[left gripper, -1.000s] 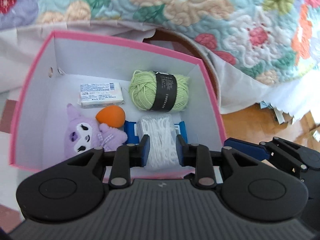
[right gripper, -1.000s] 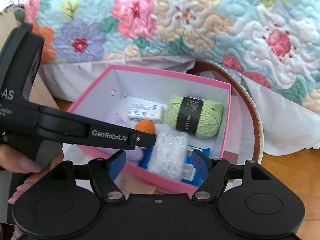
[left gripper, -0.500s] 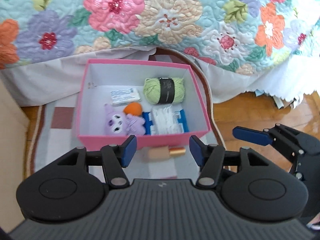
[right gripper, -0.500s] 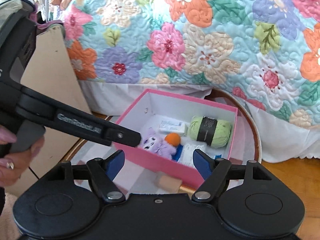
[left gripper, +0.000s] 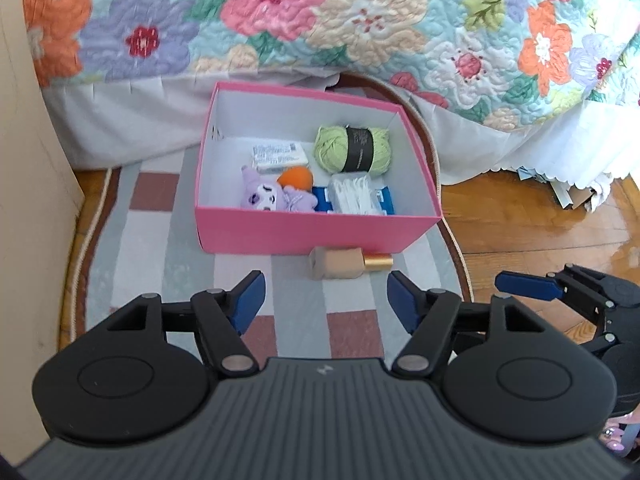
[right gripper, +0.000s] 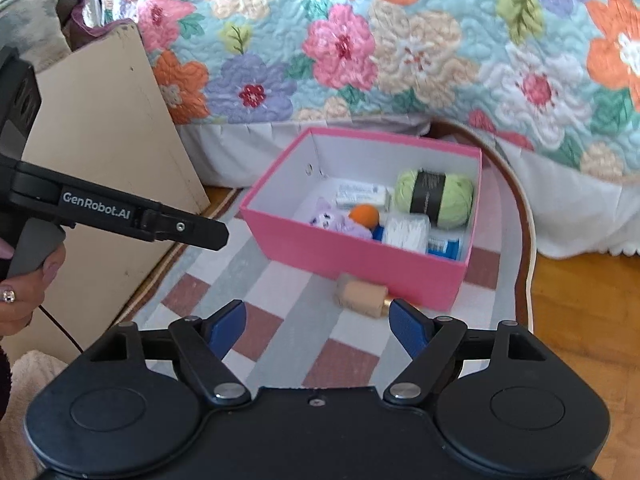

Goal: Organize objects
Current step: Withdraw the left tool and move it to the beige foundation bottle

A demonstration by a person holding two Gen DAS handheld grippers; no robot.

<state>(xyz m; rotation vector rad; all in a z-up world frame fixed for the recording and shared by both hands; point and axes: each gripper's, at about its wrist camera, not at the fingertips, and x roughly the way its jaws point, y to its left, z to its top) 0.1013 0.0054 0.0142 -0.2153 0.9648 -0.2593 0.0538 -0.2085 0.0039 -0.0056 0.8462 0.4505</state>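
A pink box (left gripper: pixel 316 230) (right gripper: pixel 360 258) stands on a striped rug. Inside lie green yarn (left gripper: pixel 352 150) (right gripper: pixel 434 196), a purple plush (left gripper: pixel 272 198) (right gripper: pixel 336 222), an orange ball (left gripper: pixel 296 179) (right gripper: pixel 364 215), a white packet (left gripper: pixel 278 156) and a white bundle (left gripper: pixel 354 196) (right gripper: pixel 406 230) on a blue pack. A beige bottle with a gold cap (left gripper: pixel 344 266) (right gripper: pixel 362 294) lies on the rug against the box's front. My left gripper (left gripper: pixel 324 300) hangs over the rug short of the bottle, jaws opening, nothing between them. My right gripper (right gripper: pixel 318 326) is also opening and empty.
A flowered quilt (left gripper: pixel 360 20) hangs over the bed behind the box. A beige panel (right gripper: pixel 104 140) stands at the left. Wooden floor (left gripper: pixel 540 232) lies to the right of the rug (left gripper: pixel 160 248). A hand (right gripper: pixel 24 304) holds the left gripper's handle.
Both grippers have pulled back and up from the box. The left jaws, nearly shut over the white bundle before, now stand apart and empty. The bundle stays in the box.
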